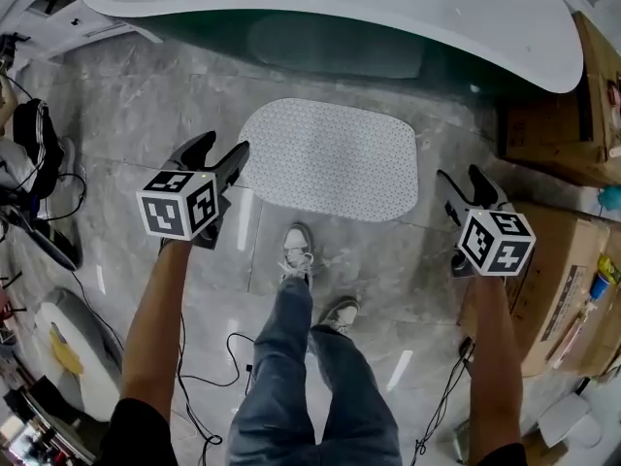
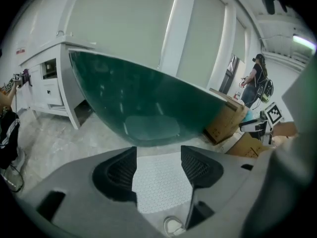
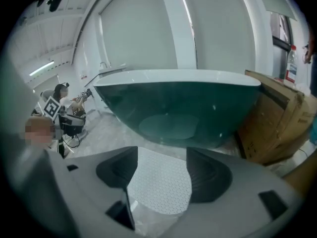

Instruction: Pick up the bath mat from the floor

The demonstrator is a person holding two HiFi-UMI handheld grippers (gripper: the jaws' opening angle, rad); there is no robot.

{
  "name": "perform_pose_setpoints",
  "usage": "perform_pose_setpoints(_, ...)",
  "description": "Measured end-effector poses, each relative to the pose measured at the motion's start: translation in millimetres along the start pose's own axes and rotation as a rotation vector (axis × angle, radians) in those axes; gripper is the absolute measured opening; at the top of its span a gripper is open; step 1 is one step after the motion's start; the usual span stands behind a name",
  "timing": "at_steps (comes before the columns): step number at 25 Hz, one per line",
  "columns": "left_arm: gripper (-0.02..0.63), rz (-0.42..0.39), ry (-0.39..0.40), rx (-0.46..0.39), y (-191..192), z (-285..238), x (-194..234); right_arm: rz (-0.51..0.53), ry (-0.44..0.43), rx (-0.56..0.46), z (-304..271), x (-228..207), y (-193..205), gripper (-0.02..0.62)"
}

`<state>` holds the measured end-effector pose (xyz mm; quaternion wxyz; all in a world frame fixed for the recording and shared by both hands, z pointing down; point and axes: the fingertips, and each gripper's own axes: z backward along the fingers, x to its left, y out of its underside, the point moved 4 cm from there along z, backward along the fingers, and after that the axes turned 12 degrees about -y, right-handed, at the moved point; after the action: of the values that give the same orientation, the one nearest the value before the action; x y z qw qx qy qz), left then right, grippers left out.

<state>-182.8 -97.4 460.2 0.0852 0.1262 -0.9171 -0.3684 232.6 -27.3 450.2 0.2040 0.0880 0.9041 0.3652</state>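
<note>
A white dotted bath mat (image 1: 330, 157) lies flat on the grey marble floor in front of the dark green bathtub (image 1: 330, 42). My left gripper (image 1: 221, 155) hangs above the floor at the mat's left edge, jaws open and empty. My right gripper (image 1: 466, 187) hovers just off the mat's right side, also open and empty. In the left gripper view the mat (image 2: 161, 181) shows between the open jaws, well below them. The right gripper view frames the mat (image 3: 159, 187) between its spread jaws, with the tub (image 3: 178, 113) behind.
Cardboard boxes (image 1: 563, 289) stand along the right side. Cables (image 1: 209, 377) trail over the floor near my feet (image 1: 297, 250). Bags and gear (image 1: 39, 153) crowd the left edge. White cabinets (image 2: 44, 78) sit to the tub's left, and another person (image 2: 257, 81) stands far off.
</note>
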Motion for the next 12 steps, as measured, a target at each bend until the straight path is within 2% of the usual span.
perform_pose_setpoints(5,0.299,0.003,-0.011,0.015,48,-45,11,-0.057,-0.023,0.005,-40,-24,50,0.316)
perform_pose_setpoints(12,0.314,0.029,-0.043,0.03,110,-103,34,-0.094,-0.012,0.011,-98,-61,110,0.33)
